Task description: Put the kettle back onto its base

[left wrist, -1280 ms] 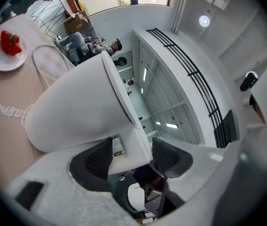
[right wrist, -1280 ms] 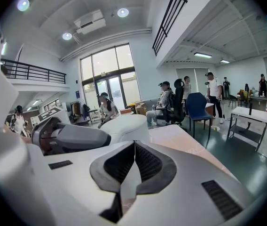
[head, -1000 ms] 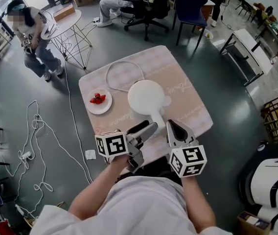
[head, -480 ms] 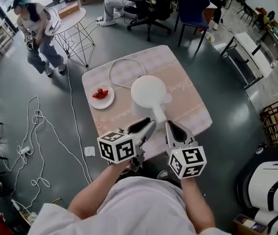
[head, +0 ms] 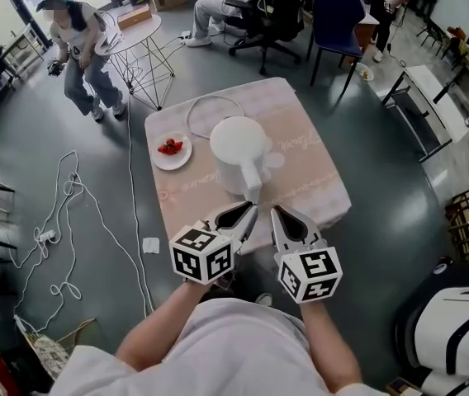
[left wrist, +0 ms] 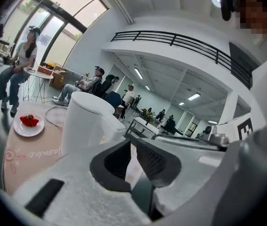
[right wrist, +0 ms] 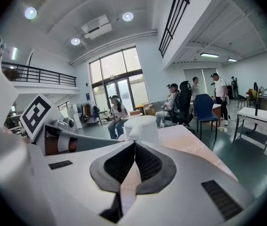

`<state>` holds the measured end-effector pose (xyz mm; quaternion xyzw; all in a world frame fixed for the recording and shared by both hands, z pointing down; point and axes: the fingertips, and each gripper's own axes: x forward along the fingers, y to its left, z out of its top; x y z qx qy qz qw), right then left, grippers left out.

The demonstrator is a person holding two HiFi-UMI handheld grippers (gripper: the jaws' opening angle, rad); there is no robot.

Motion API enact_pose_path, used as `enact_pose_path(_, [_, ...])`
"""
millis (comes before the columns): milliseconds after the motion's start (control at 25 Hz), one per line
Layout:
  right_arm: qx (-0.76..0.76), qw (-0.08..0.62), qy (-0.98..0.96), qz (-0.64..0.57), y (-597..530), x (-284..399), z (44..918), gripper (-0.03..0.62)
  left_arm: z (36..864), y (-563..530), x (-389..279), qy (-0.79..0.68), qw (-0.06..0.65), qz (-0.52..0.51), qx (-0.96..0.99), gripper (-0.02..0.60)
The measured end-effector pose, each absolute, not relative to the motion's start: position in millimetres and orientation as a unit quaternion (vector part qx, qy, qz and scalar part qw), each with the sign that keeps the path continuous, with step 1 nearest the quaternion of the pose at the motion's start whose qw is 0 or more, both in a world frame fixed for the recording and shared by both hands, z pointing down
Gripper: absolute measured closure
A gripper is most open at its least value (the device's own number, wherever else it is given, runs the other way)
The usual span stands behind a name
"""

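The white kettle (head: pixel 236 143) stands upright in the middle of the pink-clothed table (head: pixel 317 180), its handle towards me. No base shows apart from it. My left gripper (head: pixel 249 210) hovers just short of the handle, over the table's near edge. Its jaws are closing to a narrow gap with nothing between them. In the left gripper view the kettle (left wrist: pixel 84 121) stands ahead and left of the left gripper (left wrist: pixel 131 147). My right gripper (head: pixel 274 213) hangs beside it, shut and empty. From the right gripper (right wrist: pixel 134 145) I see the kettle (right wrist: pixel 140 126) straight ahead.
A white plate of strawberries (head: pixel 169 148) lies left of the kettle, and a white cord loop (head: pixel 210 106) lies behind it. Past the table are a round side table (head: pixel 131 35), office chairs (head: pixel 333 15) and several people. Loose cables (head: pixel 61 213) trail over the floor at the left.
Both grippers have drawn back from the kettle's handle towards me. The left one has rolled over and its jaws have narrowed from wide open.
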<state>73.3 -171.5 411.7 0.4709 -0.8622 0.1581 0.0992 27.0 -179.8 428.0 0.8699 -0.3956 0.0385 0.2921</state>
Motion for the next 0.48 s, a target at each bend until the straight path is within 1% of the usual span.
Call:
enact_pose_path(240, [0.441,0.104,-0.879,0.153,-148.9,79.8,409.4,0.589,420.9,-154.3,40.5,-0.43,0.247,0.063,0.866,0.574])
enact_pose_path(480, [0.416,0.095,-0.892,0.148,-133.4,73.5,406.2,0.589,417.7,-137.5,38.7,-0.451,0.223,0.073,0.861,0.574])
